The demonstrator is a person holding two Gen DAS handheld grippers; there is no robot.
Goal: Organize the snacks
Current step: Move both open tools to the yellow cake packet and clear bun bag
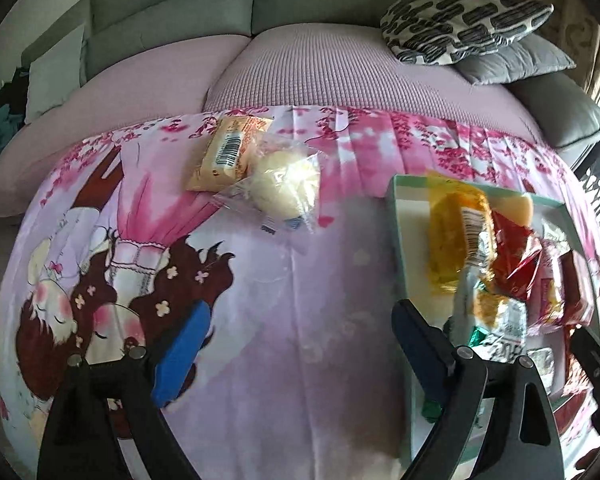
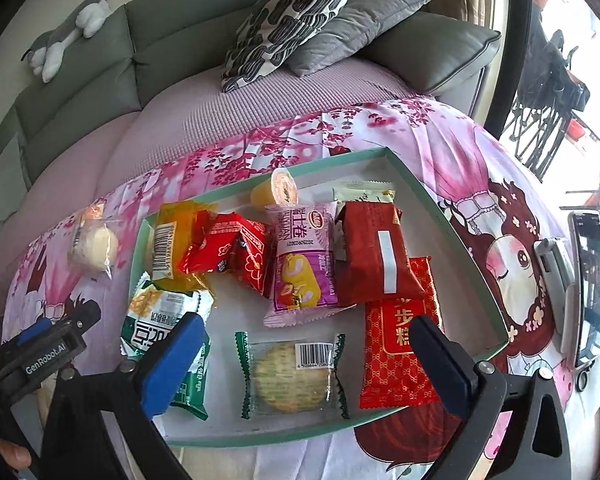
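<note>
With both claws, left claw (image 1: 296,360) and right claw (image 2: 304,364), spread apart and holding nothing, we judge most snacks already sit in the tray (image 2: 440,208), so next we reach for the clear-wrapped bun (image 1: 284,190) and yellow packet (image 1: 230,152) lying on the tabletop beside it.
</note>
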